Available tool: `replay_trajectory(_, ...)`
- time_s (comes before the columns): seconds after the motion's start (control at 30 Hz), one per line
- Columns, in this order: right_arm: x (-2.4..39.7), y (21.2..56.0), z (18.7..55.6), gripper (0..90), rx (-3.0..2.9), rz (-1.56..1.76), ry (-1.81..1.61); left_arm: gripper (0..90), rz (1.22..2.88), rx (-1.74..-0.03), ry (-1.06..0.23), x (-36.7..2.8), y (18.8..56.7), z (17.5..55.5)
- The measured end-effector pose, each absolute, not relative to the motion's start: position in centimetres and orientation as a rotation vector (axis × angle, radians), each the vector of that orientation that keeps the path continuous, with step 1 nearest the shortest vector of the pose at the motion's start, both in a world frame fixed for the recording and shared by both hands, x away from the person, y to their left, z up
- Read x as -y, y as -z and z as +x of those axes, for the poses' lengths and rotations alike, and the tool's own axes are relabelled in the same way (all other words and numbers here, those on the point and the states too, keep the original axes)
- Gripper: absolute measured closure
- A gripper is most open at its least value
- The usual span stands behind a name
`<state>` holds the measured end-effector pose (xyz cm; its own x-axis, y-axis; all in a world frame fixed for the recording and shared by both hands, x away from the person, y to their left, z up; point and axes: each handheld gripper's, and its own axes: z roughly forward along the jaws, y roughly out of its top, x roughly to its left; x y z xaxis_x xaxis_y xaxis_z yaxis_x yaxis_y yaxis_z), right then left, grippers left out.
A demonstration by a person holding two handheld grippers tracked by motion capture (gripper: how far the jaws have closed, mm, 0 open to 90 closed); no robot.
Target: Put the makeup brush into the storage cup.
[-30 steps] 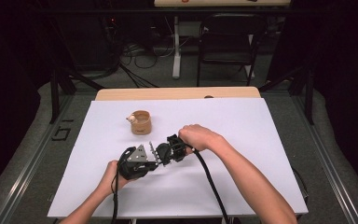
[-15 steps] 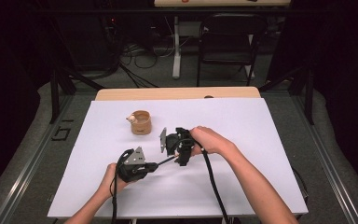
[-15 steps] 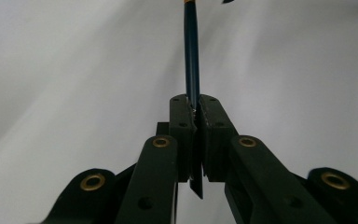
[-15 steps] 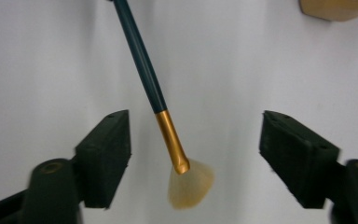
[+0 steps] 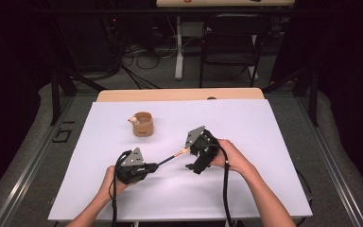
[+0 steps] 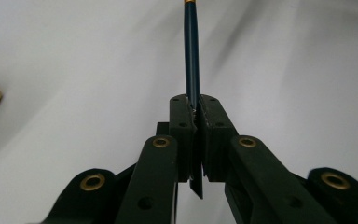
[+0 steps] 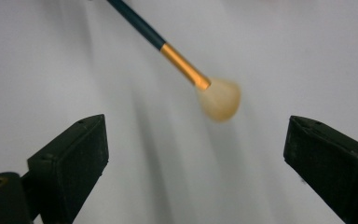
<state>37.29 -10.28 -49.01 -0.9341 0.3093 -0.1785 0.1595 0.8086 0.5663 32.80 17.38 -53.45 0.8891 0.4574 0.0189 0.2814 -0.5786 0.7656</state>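
Illumination falls from above onto the white rectangular table top [image 5: 264, 189], which reads bright and even, without glare; the surrounding room is dim to black. In the high view, shadows beneath the small round tan wooden cup [image 5: 142, 124] are short and soft. The left gripper view is sharp on the black jaws, with faint diagonal shadow bands across the white surface. In the right gripper view, the slim dark-handled brush with gold ferrule [image 7: 177, 58] is motion-blurred, its pale bristle head smeared.

Left gripper [image 6: 195, 114] clamped on dark brush handle [image 6: 191, 56] (gold band at top), white table [image 6: 298, 70]
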Motion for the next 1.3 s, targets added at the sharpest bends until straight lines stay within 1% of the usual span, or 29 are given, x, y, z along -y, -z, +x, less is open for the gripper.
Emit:
replay_trajectory(0.13,11.8,50.2,36.7,5.6,-2.711,0.465,-0.9,85.0,2.199,-0.539,-0.281,-17.6,53.4,32.8)
replay_trajectory(0.17,12.6,50.9,36.4,6.2,-2.68,0.532,-0.968,85.0,2.19,-0.55,-0.282,-17.6,53.4,32.8)
replay_trajectory(0.37,13.5,51.8,36.0,5.5,-2.665,0.589,-1.026,84.9,2.141,-0.577,-0.294,-18.1,53.2,32.7)
replay_trajectory(0.57,13.2,52.3,35.2,7.3,-2.633,0.604,-1.068,84.9,2.067,-0.597,-0.285,-18.4,52.8,32.7)
replay_trajectory(0.73,12.7,52.9,35.3,4.5,-2.643,0.637,-1.088,84.9,2.007,-0.646,-0.249,-18.9,53.2,33.1)
replay_trajectory(0.93,12.3,53.3,35.5,0.1,-2.659,0.67,-1.121,84.9,1.965,-0.669,-0.262,-19.1,53.2,33.0)
replay_trajectory(1.3,12.1,53.2,35.5,0.3,-2.652,0.687,-1.198,84.9,1.931,-0.67,-0.275,-18.4,53.3,33.0)
